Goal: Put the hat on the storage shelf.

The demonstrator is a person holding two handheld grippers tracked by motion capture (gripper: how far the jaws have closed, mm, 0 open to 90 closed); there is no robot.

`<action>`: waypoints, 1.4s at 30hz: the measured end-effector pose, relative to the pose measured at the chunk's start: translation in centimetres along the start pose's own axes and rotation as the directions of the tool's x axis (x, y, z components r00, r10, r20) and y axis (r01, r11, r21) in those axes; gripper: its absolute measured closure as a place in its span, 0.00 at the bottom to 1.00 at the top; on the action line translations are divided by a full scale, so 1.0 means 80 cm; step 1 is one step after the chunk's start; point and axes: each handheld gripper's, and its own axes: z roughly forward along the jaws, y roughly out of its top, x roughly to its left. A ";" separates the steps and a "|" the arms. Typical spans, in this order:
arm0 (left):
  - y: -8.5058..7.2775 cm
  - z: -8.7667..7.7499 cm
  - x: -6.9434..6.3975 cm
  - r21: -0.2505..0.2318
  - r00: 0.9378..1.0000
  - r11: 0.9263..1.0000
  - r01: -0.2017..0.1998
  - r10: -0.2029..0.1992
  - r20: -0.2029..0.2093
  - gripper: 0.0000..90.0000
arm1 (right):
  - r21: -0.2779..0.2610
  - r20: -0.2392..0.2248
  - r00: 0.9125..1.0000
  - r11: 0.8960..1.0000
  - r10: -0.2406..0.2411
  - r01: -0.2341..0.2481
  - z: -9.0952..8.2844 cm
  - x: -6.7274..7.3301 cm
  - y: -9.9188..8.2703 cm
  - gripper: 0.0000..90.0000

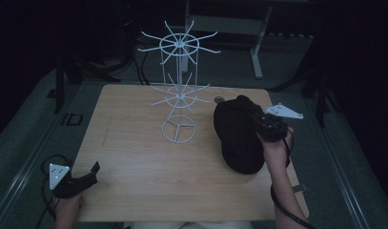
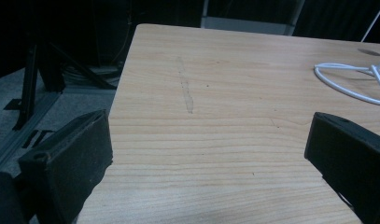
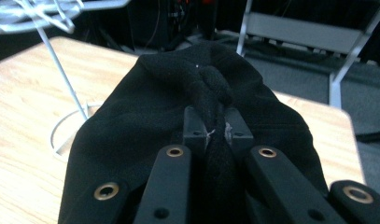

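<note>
Your right gripper [image 3: 214, 133] pinches a fold of the black cap [image 1: 237, 136], which lies on the table [image 1: 144, 162] at four o'clock from the white wire rack [image 1: 178, 90]. Your left gripper [image 1: 89, 175] rests at seven o'clock, jaws spread, empty.

wooden table [image 1: 148, 176] bears a white wire stand [image 1: 178, 90] and perhaps a black cap [image 1: 239, 136]

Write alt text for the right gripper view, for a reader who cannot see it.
The right gripper is shut on a pinched fold of a black cap, which lies on a light wooden table. To the left stands a white wire rack with a ring base; a grey metal frame sits in the dark room behind.
</note>
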 end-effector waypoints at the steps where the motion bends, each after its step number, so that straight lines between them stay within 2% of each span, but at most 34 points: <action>1: 0.000 0.000 0.000 0.000 1.000 1.000 0.000 0.000 0.000 0.02 | -0.013 0.001 1.000 1.000 0.000 0.000 -0.006 -0.001 0.002 0.92; 2: 0.000 0.000 0.000 0.000 1.000 1.000 0.000 0.000 0.000 0.02 | -0.013 0.001 1.000 1.000 0.000 0.000 -0.006 -0.001 0.002 0.92; 4: 0.000 0.000 0.000 0.000 1.000 1.000 -0.001 0.001 -0.001 0.02 | -0.046 0.002 1.000 0.999 -0.002 0.002 -0.023 -0.003 0.008 0.92; 12: 0.000 0.000 0.000 0.001 1.000 1.000 -0.001 0.001 -0.001 0.02 | -0.115 -0.002 1.000 0.993 0.008 -0.008 -0.061 -0.007 0.022 0.92; 21: 0.000 0.000 0.000 0.002 1.000 1.000 -0.002 0.002 -0.004 0.02 | -0.205 -0.005 1.000 0.979 -0.007 0.006 -0.105 -0.003 0.051 0.92; 28: 0.000 0.000 0.000 0.003 1.000 1.000 -0.003 0.003 -0.004 0.02 | -0.291 -0.014 1.000 0.957 -0.020 0.015 -0.139 0.005 0.082 0.92; 29: 0.000 0.000 0.000 0.003 1.000 1.000 -0.003 0.003 -0.004 0.02 | -0.291 -0.014 1.000 0.957 -0.020 0.015 -0.139 0.005 0.082 0.92; 33: 0.000 0.000 0.000 0.003 1.000 1.000 -0.003 0.003 -0.005 0.02 | -0.344 -0.008 0.999 0.938 -0.052 0.046 -0.161 0.017 0.110 0.92; 42: 0.000 0.000 0.000 0.003 1.000 1.000 -0.003 0.003 -0.003 0.02 | -0.426 -0.034 0.995 0.902 -0.095 0.072 -0.182 0.047 0.155 0.92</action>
